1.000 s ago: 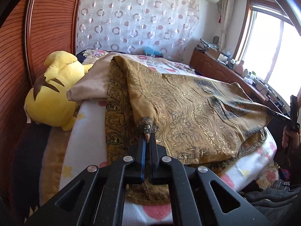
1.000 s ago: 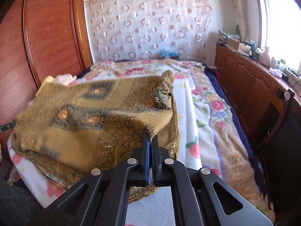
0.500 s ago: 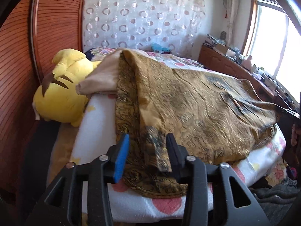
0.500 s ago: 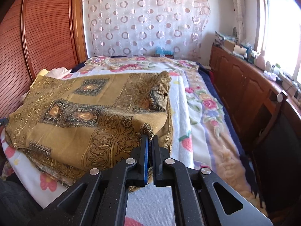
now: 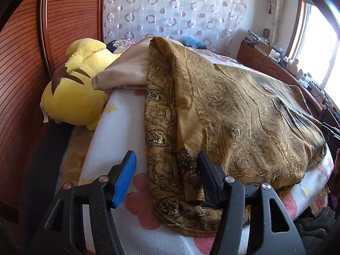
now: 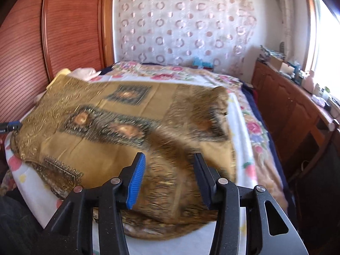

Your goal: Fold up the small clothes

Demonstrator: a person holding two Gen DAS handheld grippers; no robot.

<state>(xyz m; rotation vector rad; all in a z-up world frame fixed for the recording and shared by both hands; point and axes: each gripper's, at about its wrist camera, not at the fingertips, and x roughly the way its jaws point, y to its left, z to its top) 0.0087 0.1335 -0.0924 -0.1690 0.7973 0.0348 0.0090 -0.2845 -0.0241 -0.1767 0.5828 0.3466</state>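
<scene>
A gold-brown patterned garment (image 5: pixel 233 114) lies folded over on the bed; it also shows in the right wrist view (image 6: pixel 119 127), partly blurred near the camera. My left gripper (image 5: pixel 166 163) is open, its fingers on either side of the garment's near corner, holding nothing. My right gripper (image 6: pixel 170 165) is open just above the garment's near edge, also empty. The left gripper's blue tip (image 6: pixel 12 125) shows at the far left edge of the right wrist view.
A yellow plush toy (image 5: pixel 76 89) and a beige cloth (image 5: pixel 125 72) lie at the head end by the wooden headboard (image 5: pixel 25 63). The bed has a white flowered sheet (image 6: pixel 242 127). A wooden cabinet (image 6: pixel 291 110) with clutter runs under the window.
Both grippers were shut on garment corners a second ago. The left opened first, then the right; the cloth has dropped onto the bed.
</scene>
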